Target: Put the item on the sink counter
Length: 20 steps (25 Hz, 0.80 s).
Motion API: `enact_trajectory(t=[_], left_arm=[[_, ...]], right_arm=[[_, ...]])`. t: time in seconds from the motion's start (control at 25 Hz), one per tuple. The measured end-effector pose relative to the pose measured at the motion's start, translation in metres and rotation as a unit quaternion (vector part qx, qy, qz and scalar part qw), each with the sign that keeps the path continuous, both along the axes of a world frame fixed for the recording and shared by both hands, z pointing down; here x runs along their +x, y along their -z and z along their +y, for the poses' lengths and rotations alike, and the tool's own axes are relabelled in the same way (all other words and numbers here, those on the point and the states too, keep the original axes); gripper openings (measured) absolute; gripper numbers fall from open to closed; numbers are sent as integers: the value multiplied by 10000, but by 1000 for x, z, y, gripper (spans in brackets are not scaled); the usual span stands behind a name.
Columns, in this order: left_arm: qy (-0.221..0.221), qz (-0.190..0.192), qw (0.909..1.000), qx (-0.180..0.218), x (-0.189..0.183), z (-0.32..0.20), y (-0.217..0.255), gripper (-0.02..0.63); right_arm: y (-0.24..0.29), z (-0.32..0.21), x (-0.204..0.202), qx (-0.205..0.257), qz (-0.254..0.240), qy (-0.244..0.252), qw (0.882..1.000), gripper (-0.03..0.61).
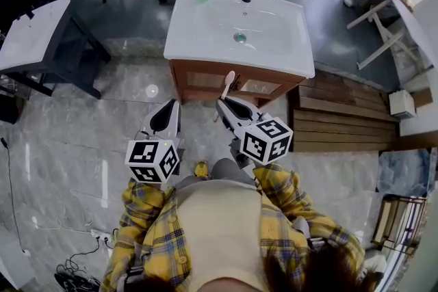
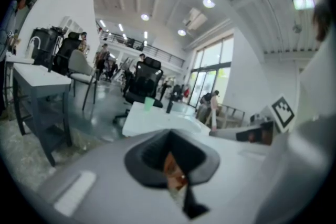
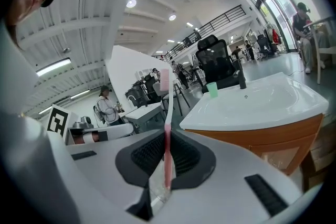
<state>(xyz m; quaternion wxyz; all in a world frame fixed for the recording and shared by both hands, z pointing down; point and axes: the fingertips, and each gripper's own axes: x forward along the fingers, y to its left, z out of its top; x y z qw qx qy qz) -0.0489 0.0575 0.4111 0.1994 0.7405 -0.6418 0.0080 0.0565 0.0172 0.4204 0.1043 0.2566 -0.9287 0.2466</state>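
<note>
Head view: my right claw (image 1: 224, 104) is clamped on a pink toothbrush (image 1: 228, 84), short of the sink surface (image 1: 198, 34) ahead. Left gripper view: my left claw (image 2: 170, 150) is closed and blurred. Right gripper view: my pads hide the toothbrush's lower end.

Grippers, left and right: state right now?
Left gripper: shut, nothing held between the jaws.
Right gripper: shut on the pink toothbrush, which stands upright.
</note>
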Motion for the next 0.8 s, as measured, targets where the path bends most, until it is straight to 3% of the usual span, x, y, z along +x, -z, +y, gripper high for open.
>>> enact_trajectory(t=[0.8], left_arm=[[235,-103,9997,46,-29,-97,1,6]], right_arm=[[2,-102,-40,6,21,456,9990,35]])
